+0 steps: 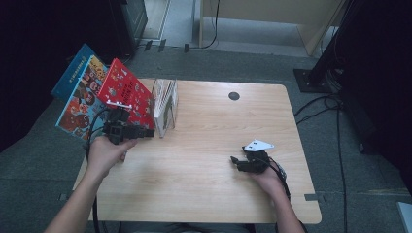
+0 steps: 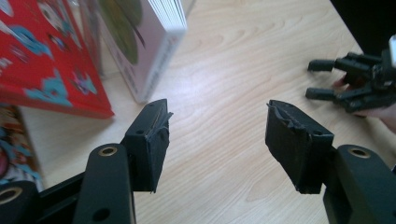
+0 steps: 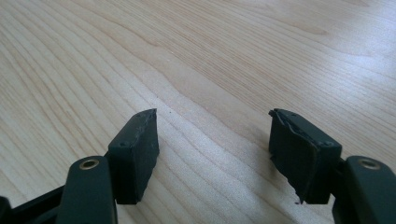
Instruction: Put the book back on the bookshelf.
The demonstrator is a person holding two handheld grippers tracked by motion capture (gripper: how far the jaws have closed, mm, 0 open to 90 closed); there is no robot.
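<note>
Picture books lean together at the left end of the wooden table [image 1: 214,126]: a red one [image 1: 125,92], a blue-edged one [image 1: 80,92] behind it, and a thick white one [image 1: 165,107] standing upright. My left gripper [image 1: 145,132] is open just in front of the red book, nothing between its jaws. In the left gripper view [image 2: 217,140] the red book [image 2: 42,60] and the white book [image 2: 149,51] lie ahead to the left. My right gripper [image 1: 234,162] rests low over the table's right part, open and empty; the right gripper view [image 3: 212,144] looks onto bare wood.
A clear wire holder [image 1: 163,87] stands by the white book. A round dark cable hole [image 1: 233,96] sits near the table's far edge. Cables [image 1: 330,104] and a black stand base [image 1: 316,77] lie on the floor at the right.
</note>
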